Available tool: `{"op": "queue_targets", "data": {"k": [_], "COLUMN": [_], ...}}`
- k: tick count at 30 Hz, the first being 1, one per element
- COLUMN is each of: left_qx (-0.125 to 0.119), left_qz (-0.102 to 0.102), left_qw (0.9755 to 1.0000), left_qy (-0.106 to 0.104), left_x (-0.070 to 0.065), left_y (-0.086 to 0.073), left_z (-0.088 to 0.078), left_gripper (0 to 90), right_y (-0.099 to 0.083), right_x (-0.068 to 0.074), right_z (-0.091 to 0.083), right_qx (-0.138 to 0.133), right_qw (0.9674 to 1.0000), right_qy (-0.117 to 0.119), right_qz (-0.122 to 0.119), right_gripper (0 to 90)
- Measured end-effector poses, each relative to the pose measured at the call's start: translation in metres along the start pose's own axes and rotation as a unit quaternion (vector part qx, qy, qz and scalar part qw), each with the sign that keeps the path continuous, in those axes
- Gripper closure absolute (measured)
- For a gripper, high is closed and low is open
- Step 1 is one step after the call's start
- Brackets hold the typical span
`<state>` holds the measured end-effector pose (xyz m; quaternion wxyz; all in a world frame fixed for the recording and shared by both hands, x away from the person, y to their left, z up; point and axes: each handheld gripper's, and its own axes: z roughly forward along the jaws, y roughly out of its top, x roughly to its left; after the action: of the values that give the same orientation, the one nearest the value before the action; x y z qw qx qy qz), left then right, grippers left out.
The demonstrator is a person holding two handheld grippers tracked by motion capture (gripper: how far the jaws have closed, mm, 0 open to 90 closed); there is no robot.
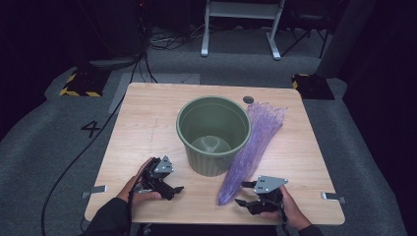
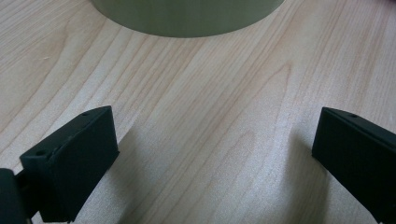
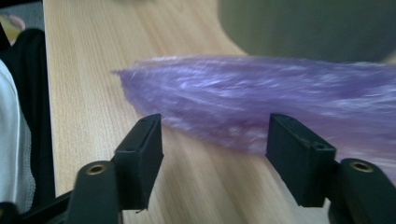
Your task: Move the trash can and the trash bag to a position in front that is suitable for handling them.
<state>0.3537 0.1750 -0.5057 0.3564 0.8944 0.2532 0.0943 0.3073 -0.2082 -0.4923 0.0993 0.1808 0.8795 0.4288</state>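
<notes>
While your right gripper (image 1: pixel 246 192) sits fingers wide at the purple bag's (image 1: pixel 255 147) near tip, ungrasped, close on it next; left gripper (image 1: pixel 173 184) idles wide by the bin (image 1: pixel 214 135).

The high view is lit from above onto the pale wooden table (image 1: pixel 147 128); the grey carpet and dark surroundings fall off into near black at the edges; the picture is soft and slightly grainy. Inside the round olive-green plastic bucket (image 1: pixel 214 135) a faint sheen sits on the bottom. In the left gripper view the wood grain is sharp and evenly bright; soft shadows spread beneath the black jaws. In the right gripper view the translucent purple plastic bag (image 3: pixel 261 105) is blurred; the bucket behind is out of focus.
</notes>
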Motion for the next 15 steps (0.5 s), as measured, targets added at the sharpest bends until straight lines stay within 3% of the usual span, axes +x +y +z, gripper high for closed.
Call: {"op": "queue_targets", "data": {"k": [2,6,11,15], "left_qx": [0.000,0.000,0.000,0.000], "left_qz": [0.000,0.000,0.000,0.000], "left_qw": [1.0000,1.0000,1.0000,1.0000], "left_qy": [0.000,0.000,0.000,0.000], "left_x": [0.000,0.000,0.000,0.000], "left_y": [0.000,0.000,0.000,0.000], "left_z": [0.000,0.000,0.000,0.000], "left_gripper": [0.0,0.0,0.0,0.0], "right_y": [-0.001,-0.001,0.009,0.017], "right_x": [-0.002,-0.013,-0.033,-0.056], "right_z": [-0.007,-0.023,-0.027,-0.023], "right_qx": [-0.007,-0.026,-0.026,-0.023], "right_qw": [0.9999,0.9984,0.9944,0.9922], "right_qy": [-0.007,-0.046,-0.095,-0.111], "right_qz": [0.005,0.020,0.037,0.052], "right_gripper": [31.5,28.9,23.5,23.2]}}
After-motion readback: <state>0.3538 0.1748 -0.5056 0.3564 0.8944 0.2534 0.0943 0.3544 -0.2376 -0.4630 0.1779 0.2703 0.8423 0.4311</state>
